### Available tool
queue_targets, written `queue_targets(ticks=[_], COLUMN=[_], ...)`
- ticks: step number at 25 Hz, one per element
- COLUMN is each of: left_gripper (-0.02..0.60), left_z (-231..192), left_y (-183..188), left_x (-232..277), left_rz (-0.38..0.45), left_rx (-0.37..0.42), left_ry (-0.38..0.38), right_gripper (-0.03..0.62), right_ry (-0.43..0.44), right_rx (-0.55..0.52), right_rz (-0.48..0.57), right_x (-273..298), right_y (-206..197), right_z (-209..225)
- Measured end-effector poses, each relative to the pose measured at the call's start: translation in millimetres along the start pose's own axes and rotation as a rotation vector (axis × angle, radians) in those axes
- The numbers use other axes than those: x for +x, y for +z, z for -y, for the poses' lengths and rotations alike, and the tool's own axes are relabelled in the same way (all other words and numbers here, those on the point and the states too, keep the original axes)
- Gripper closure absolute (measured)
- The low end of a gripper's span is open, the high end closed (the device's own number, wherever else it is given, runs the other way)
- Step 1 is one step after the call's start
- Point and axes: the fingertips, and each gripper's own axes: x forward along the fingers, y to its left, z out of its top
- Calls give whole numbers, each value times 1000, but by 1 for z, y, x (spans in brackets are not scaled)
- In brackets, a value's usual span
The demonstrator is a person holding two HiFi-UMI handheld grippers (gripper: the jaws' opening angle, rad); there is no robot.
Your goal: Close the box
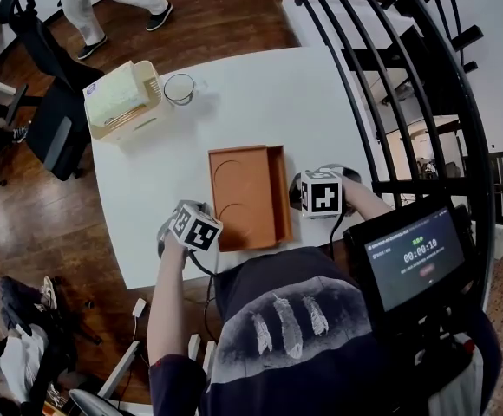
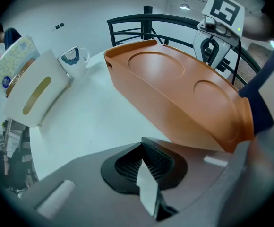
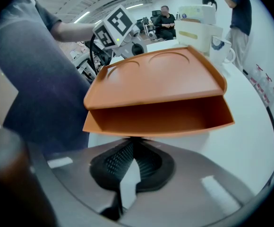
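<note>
The orange box is flat and rectangular, with two shallow round recesses pressed into its lid, and it lies on the white table. Its lid is tilted up along the right side, leaving a dark slot open. The left gripper sits at the box's near-left corner and the right gripper right at the slot's lower lip, each with its jaws drawn together and nothing between them.
</note>
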Motion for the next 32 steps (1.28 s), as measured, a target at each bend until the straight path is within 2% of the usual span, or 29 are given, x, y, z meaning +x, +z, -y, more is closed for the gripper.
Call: queue_targets(ticks=[32], left_gripper=[566], left_z=[2], left_y=[1], left_x=[2], left_rz=[7], left_rx=[25], left_ry=[-2], right_gripper=[589], right_ry=[-18], right_rx=[-27], right_rz=[30], right_x=[5], right_y=[29], right_z=[6])
